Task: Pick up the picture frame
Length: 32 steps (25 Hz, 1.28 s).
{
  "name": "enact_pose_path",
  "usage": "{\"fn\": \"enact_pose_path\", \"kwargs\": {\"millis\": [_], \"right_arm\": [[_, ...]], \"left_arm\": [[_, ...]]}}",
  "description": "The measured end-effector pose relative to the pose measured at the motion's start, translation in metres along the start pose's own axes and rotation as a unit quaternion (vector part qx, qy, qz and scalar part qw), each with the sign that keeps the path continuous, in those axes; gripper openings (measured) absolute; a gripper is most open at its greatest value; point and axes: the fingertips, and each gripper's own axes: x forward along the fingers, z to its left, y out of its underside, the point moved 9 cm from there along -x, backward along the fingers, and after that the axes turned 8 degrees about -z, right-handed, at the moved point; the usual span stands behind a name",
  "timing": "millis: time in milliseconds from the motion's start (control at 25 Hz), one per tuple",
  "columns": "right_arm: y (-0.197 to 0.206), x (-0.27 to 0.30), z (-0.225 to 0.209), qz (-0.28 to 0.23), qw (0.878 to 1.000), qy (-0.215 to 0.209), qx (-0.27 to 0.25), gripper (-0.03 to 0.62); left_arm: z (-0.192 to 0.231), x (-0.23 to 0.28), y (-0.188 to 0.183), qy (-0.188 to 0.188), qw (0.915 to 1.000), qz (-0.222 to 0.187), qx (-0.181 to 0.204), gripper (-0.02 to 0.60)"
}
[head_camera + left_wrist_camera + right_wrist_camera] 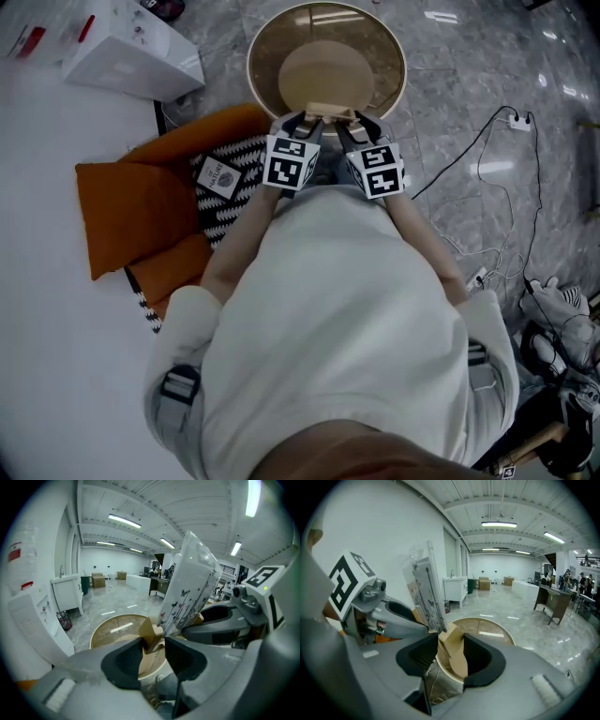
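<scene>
Picture frame [190,590] stands on end, long axis up, its top leaning toward the upper right in the left gripper view. Butterfly-print face, clear wrap. In the head view it's at top centre, over a round wooden bowl [398,52]; only the bowl's pale base shows inside. Left gripper [152,651] and right gripper [450,653] each clamp the frame's wooden bottom edge.

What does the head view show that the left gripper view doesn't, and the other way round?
Head view only: the person's white top, black-and-white patterned fabric, cables on the floor. Left gripper view only: the butterfly-print face of the picture frame, its wooden corner gripped between the jaws of the left gripper. Both: the round wooden tray and the right gripper.
</scene>
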Motion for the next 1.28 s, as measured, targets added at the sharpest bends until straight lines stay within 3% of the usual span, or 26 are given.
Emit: {"fn": "enact_pose_path", "kwargs": {"millis": [1280], "right_arm": [[-0.0035,0.0066,0.0005,0.0,1.0,0.002,-0.011,0.164]], "left_arm": [[0.0047,0.0039,-0.0019,-0.006,1.0,-0.001,0.003,0.152]]}}
